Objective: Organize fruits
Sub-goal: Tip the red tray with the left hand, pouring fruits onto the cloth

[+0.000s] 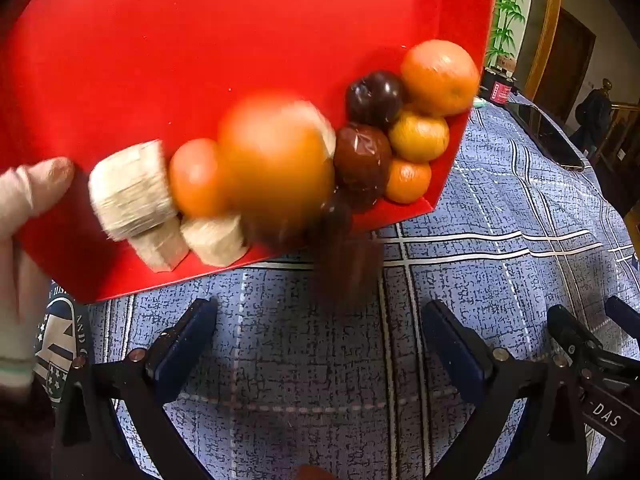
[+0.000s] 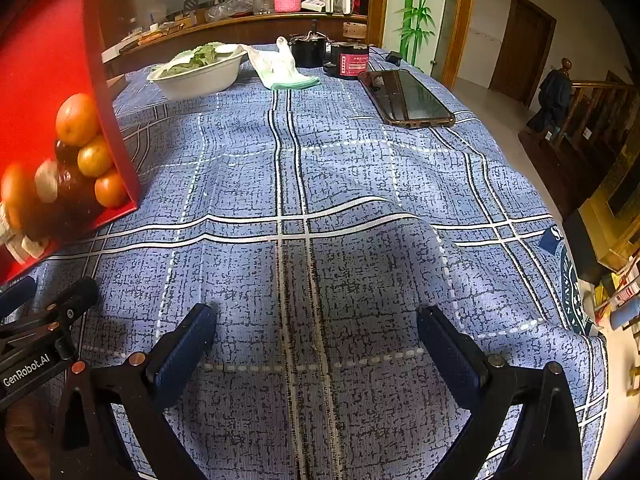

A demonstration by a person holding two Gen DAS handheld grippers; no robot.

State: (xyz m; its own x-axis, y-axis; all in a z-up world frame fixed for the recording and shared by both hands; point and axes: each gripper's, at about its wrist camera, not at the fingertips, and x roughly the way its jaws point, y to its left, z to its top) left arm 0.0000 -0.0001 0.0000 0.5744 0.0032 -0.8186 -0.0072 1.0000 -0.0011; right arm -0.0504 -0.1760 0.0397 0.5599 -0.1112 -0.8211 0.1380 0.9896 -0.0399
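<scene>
A red box (image 1: 200, 40) is tilted above the blue checked tablecloth (image 1: 500, 208), held by a gloved hand (image 1: 24, 208). Oranges (image 1: 440, 76), dark brown fruits (image 1: 374, 98) and pale cut pieces (image 1: 128, 188) slide toward its low edge; one blurred orange (image 1: 276, 156) and a dark fruit (image 1: 348, 264) are falling out. My left gripper (image 1: 320, 332) is open and empty below the box. My right gripper (image 2: 318, 336) is open and empty over the cloth. The box (image 2: 40, 60) with the fruits (image 2: 78, 120) shows at the left of the right wrist view.
At the table's far end stand a white bowl of greens (image 2: 200, 70), a white and green cloth (image 2: 280, 68), a black pot (image 2: 308, 50) and a red canister (image 2: 352, 60). A phone (image 2: 406, 98) lies at the far right. The table edge drops off on the right.
</scene>
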